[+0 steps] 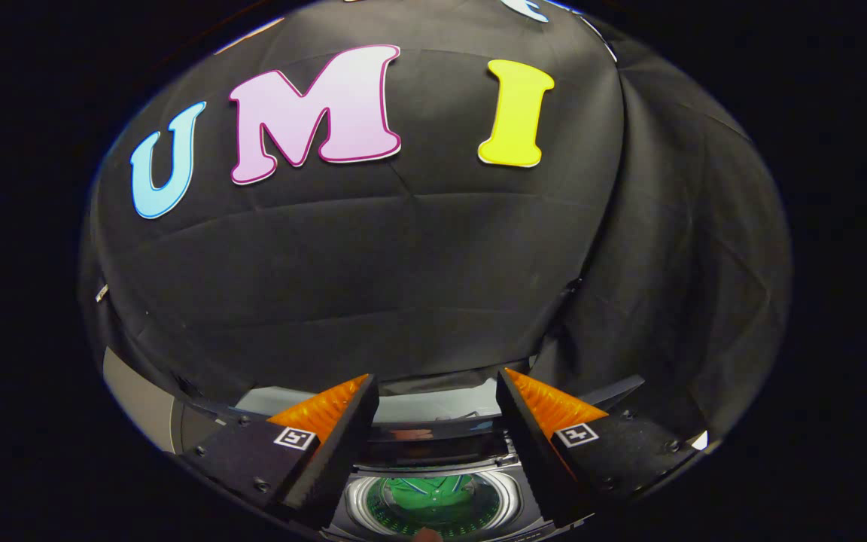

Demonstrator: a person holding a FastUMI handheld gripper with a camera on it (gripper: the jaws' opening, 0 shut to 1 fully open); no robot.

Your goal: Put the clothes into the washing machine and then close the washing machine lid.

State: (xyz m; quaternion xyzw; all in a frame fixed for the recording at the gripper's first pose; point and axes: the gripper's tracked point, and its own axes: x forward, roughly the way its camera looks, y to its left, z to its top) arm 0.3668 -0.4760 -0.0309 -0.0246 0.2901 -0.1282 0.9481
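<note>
The gripper (437, 391) is held high above the washing machine (433, 452), its jaws spread wide apart with nothing caught between them. Down below, framed in the gap between the jaws, the round drum opening (354, 500) is seen, and green clothes (433, 497) are lying inside it. The booth's black cloth wall (403, 263) is faced beyond the jaws.

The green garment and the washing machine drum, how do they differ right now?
The green garment is soft, crumpled cloth; the washing machine drum is a rigid, shiny round tub. The garment lies inside, and the drum surrounds it with a pale rim. Both sit below the gap between the open fingers of the gripper, which hold nothing.
</note>
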